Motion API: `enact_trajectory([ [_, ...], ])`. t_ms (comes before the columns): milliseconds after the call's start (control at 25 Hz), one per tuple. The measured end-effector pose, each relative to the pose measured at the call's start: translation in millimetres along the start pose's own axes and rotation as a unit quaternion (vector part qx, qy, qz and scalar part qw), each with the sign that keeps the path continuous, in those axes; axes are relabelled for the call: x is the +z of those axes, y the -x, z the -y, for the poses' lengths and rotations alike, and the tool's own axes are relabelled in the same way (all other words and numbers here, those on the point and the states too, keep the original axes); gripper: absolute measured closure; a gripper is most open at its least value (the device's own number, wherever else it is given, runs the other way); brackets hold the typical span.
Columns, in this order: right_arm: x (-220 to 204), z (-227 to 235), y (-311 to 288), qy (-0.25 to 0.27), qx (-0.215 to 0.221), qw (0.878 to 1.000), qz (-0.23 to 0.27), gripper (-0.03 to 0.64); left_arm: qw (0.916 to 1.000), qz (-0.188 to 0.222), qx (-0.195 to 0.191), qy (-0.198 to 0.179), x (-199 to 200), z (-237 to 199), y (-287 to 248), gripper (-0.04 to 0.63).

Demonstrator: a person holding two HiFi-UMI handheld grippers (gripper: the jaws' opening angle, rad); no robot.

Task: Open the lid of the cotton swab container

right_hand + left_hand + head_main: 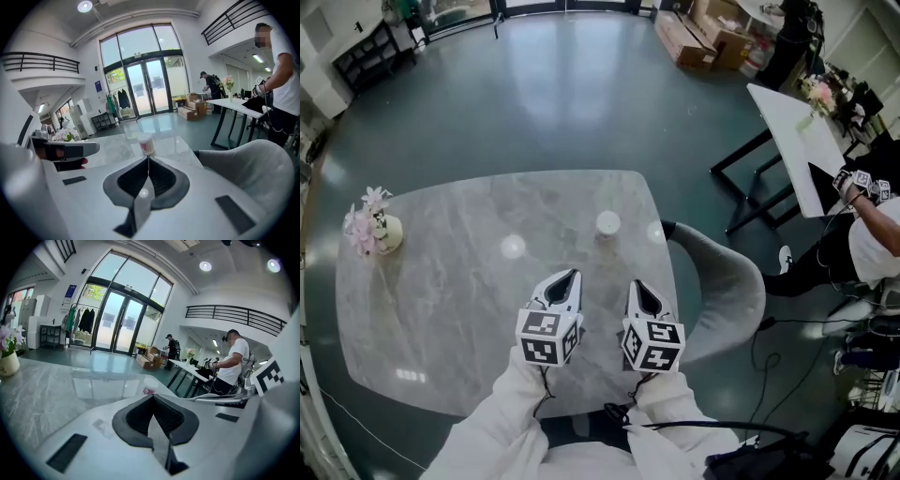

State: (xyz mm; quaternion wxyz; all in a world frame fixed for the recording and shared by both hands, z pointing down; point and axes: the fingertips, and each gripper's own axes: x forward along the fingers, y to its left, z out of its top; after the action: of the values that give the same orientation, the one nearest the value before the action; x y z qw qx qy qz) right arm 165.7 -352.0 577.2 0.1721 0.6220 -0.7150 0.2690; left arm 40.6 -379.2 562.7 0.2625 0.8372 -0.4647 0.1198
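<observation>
I see the marble table (441, 309) mostly bare, with open room to the left. A grey chair (727, 291) stands at its right edge and a flower vase (377, 232) at far left. The cotton swab container (607, 223) stands near the far edge, lid on. My left gripper (566, 277) and right gripper (637, 285) hover before it, jaws closed and empty.

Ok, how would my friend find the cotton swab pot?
Start at the big grey marble table. Toward its far right side stands a small round tub with a white lid. Its only neighbour, the flower vase, sits far left.
</observation>
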Motion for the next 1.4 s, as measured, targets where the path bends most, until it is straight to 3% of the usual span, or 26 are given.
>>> enact_trajectory([
  [440, -16, -1, -61, 0.007, 0.046, 0.998, -0.036, 0.555, 0.999, -0.024, 0.022, 0.03, -23, -29, -50, 0.588],
  [720, -16, 1, -86, 0.015, 0.063, 0.997, -0.035, 0.555, 0.9978, -0.038, 0.033, 0.043, -42, -42, -71, 0.588],
  [1400, -12, -10, -110, 0.036, 0.096, 0.994, -0.028, 0.552, 0.9969, -0.035, 0.045, 0.053, -43, -56, -87, 0.588],
])
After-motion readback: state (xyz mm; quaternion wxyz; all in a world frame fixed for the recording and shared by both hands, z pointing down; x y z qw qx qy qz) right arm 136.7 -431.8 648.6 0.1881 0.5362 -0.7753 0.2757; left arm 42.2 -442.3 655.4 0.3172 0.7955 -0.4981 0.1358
